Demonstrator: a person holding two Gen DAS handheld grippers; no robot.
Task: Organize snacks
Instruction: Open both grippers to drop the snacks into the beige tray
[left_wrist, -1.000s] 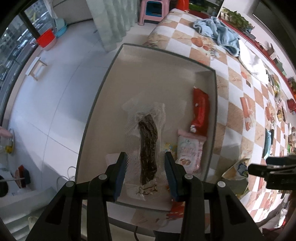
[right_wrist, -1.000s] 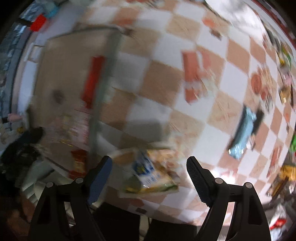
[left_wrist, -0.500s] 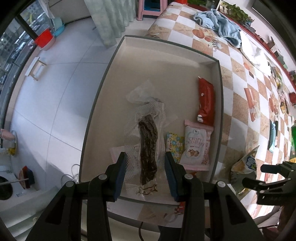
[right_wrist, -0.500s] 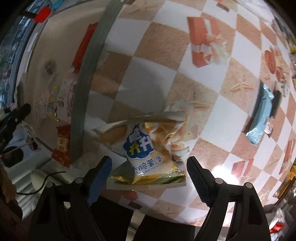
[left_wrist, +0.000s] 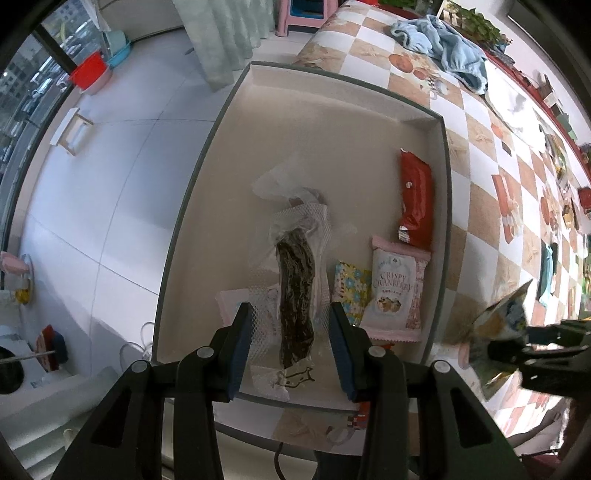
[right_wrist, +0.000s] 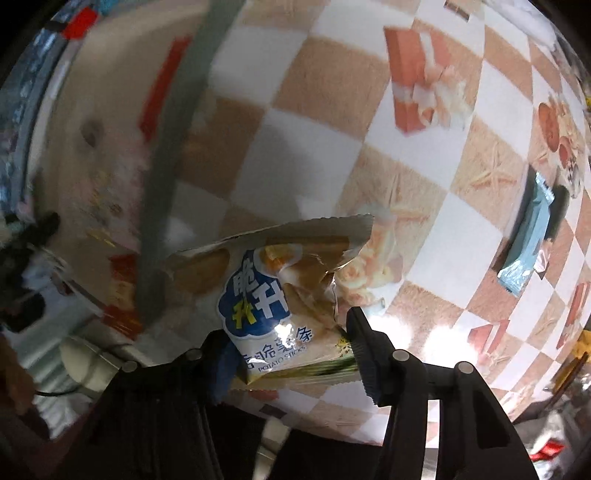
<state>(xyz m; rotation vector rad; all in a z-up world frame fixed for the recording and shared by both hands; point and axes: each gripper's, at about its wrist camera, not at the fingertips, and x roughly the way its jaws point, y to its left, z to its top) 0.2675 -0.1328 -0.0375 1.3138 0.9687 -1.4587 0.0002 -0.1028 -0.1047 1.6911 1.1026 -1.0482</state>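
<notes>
My left gripper (left_wrist: 291, 345) is open above the near end of a beige tray (left_wrist: 317, 118). A clear mesh packet of dark dried meat (left_wrist: 295, 291) lies between its fingers on the tray floor. A pink cranberry packet (left_wrist: 397, 288), a floral packet (left_wrist: 351, 286) and a red packet (left_wrist: 415, 199) lie to its right in the tray. My right gripper (right_wrist: 291, 350) is shut on a potato sticks bag (right_wrist: 273, 291), lifted off the checked tablecloth just right of the tray's rim (right_wrist: 173, 136). The bag also shows in the left wrist view (left_wrist: 502, 332).
A blue packet (right_wrist: 528, 243) lies on the checked cloth to the right. More snacks (left_wrist: 569, 214) line the far right of the table. A blue towel (left_wrist: 443, 51) lies at the far end. The table edge and white floor are left of the tray.
My right gripper has closed on the potato sticks bag and lifted it. My left gripper has stayed open over the meat packet, rising slightly.
</notes>
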